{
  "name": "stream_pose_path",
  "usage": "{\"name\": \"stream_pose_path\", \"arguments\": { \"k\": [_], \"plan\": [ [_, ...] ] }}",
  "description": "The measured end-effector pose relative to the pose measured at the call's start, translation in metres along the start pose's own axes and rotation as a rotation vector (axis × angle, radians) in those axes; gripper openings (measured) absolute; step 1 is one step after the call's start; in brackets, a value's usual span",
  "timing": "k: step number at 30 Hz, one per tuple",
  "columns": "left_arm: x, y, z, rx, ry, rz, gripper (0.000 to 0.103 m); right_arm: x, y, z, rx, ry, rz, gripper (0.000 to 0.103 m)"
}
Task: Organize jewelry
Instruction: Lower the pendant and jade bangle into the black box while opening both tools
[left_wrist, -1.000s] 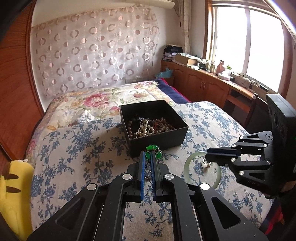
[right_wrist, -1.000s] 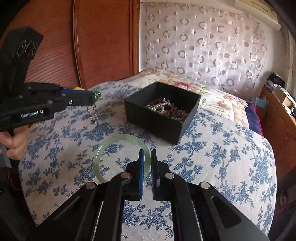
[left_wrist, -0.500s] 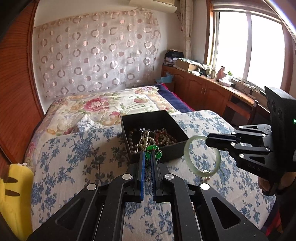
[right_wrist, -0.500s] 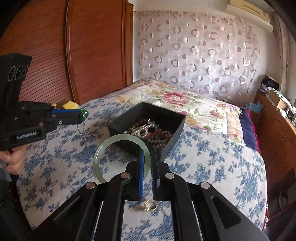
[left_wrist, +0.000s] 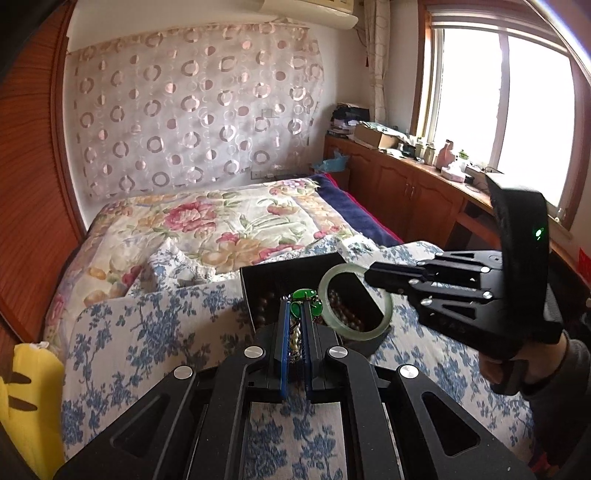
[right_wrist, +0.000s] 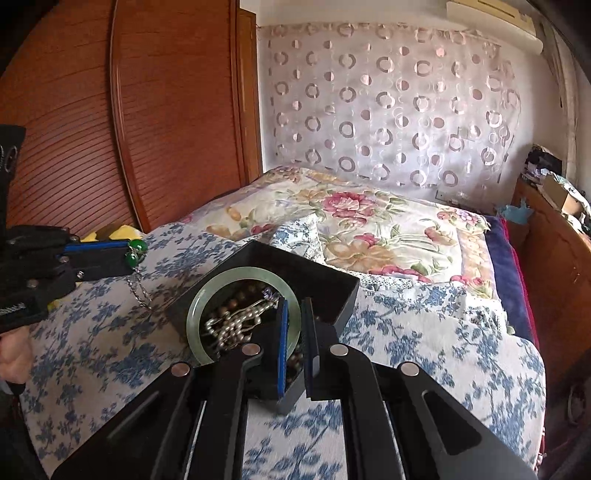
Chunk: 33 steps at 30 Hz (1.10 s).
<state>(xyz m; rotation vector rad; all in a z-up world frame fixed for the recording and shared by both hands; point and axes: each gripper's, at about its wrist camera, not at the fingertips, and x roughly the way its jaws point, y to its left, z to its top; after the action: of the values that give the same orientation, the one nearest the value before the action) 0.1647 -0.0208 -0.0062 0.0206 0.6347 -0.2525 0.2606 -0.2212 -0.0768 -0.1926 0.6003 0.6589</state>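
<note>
A black open jewelry box with bead strands and chains inside sits on the blue-flowered bedspread; it also shows in the left wrist view. My right gripper is shut on a pale green jade bangle and holds it over the box; the bangle shows in the left wrist view too. My left gripper is shut on a green-stone pendant with a chain, held near the box's left edge; the chain hangs below it.
A floral quilt lies behind the box. A wooden wardrobe stands at the left, wooden cabinets under the window at the right. A yellow object lies at the bed's left edge.
My right gripper lifted the jade bangle off the bedspread and carried it over the box. My left gripper moved with the pendant closer to the box.
</note>
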Motion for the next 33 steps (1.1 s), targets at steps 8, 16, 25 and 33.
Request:
{"name": "stream_pose_path", "arguments": {
  "k": [8, 16, 25, 33],
  "plan": [
    [0.017, 0.004, 0.011, 0.011, 0.015, -0.009, 0.005, 0.011, 0.001, -0.007, 0.015, -0.001, 0.03, 0.009],
    [0.037, 0.007, 0.019, 0.02, 0.039, -0.008, 0.005, 0.016, -0.002, -0.009, 0.031, 0.003, 0.044, 0.011],
    [0.062, 0.004, 0.03, 0.044, 0.053, 0.002, 0.005, 0.005, -0.006, -0.006, 0.044, -0.024, 0.041, 0.011],
    [0.075, 0.005, 0.037, 0.043, 0.062, 0.009, 0.005, 0.002, -0.011, -0.005, 0.057, -0.024, 0.016, 0.011]
  ]
}}
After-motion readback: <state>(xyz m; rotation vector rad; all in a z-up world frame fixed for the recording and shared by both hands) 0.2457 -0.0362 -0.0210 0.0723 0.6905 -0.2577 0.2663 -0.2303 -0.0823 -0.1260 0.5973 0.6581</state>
